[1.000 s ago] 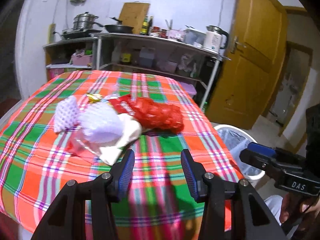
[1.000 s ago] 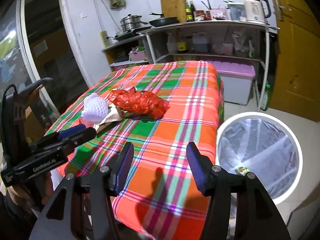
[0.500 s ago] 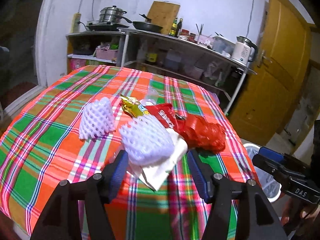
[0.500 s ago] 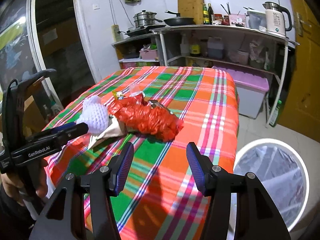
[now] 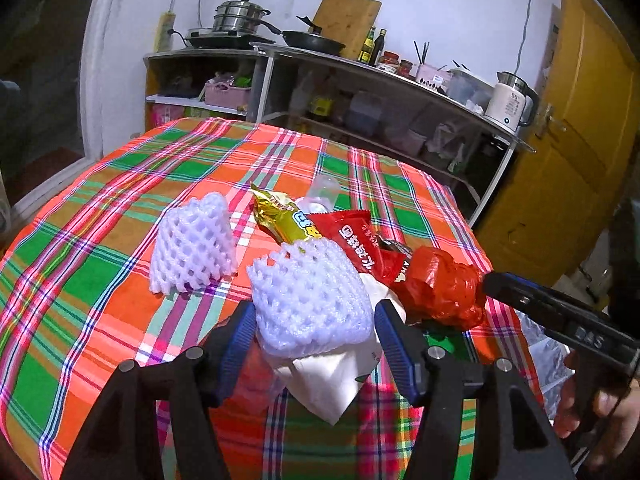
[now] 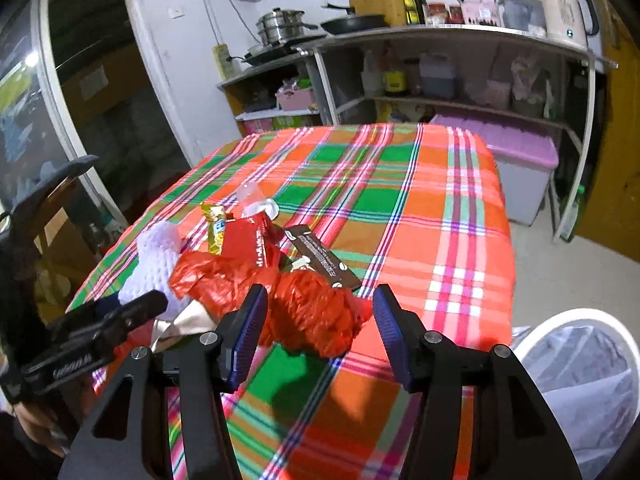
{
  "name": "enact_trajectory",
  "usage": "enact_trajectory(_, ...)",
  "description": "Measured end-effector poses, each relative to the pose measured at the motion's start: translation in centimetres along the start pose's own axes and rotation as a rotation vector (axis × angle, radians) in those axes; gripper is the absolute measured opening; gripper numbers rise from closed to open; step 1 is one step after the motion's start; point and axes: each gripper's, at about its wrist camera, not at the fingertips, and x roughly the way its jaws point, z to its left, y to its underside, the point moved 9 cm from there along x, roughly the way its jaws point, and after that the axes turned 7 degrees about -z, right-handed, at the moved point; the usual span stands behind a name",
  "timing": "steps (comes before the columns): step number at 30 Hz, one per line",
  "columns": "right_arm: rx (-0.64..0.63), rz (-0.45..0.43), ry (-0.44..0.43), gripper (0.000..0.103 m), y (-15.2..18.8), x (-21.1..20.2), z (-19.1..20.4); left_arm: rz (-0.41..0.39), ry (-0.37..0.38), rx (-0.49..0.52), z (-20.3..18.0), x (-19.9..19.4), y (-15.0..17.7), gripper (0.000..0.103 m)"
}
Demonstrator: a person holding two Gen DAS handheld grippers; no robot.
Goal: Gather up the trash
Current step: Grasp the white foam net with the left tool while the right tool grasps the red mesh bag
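Black "DAS"-marked right gripper and left gripper, both released, straddling trash.

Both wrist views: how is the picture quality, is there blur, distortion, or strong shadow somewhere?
Left wrist view: sharp near the white foam net, fisheye bends the shelf, corners black. Right wrist view: slight blur on the red plastic bag, the gripper's dark shadow falls on the tablecloth below it, and the trash bin at the edge looks stretched.
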Motion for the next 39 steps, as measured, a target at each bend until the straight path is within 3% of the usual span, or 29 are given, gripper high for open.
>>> enact_trajectory(3, 0.023, 0.016, -0.033, 0.055, 0.1, 0.8, 0.3, 0.005, 0.007, 0.008, -0.2, 0.3, 0.1, 0.061)
enact_trajectory(6, 0.026, 0.023, -0.065, 0.038, 0.2, 1.0, 0.7, 0.011, 0.017, 0.006, -0.3, 0.6, 0.2, 0.057)
enact_trajectory(8, 0.016, 0.023, -0.065, 0.035, 0.3, 1.0, 1.0, 0.015, 0.021, 0.007, -0.3, 0.8, 0.3, 0.055)
enact_trajectory(18, -0.041, 0.016, -0.047, 0.012, 0.4, 0.4, 2.0, 0.005, 0.024, 0.033, -0.6, 0.3, 0.3, 0.029)
enact_trajectory(22, -0.050, 0.008, -0.045, 0.011, 0.5, -0.2, 2.3, -0.007, 0.024, 0.048, -0.8, -0.4, 0.1, 0.023)
enact_trajectory(39, 0.013, -0.085, 0.010, 0.010, 0.8, -6.9, 0.6, -0.055, 0.082, 0.090, -3.4, -4.8, -0.6, 0.022)
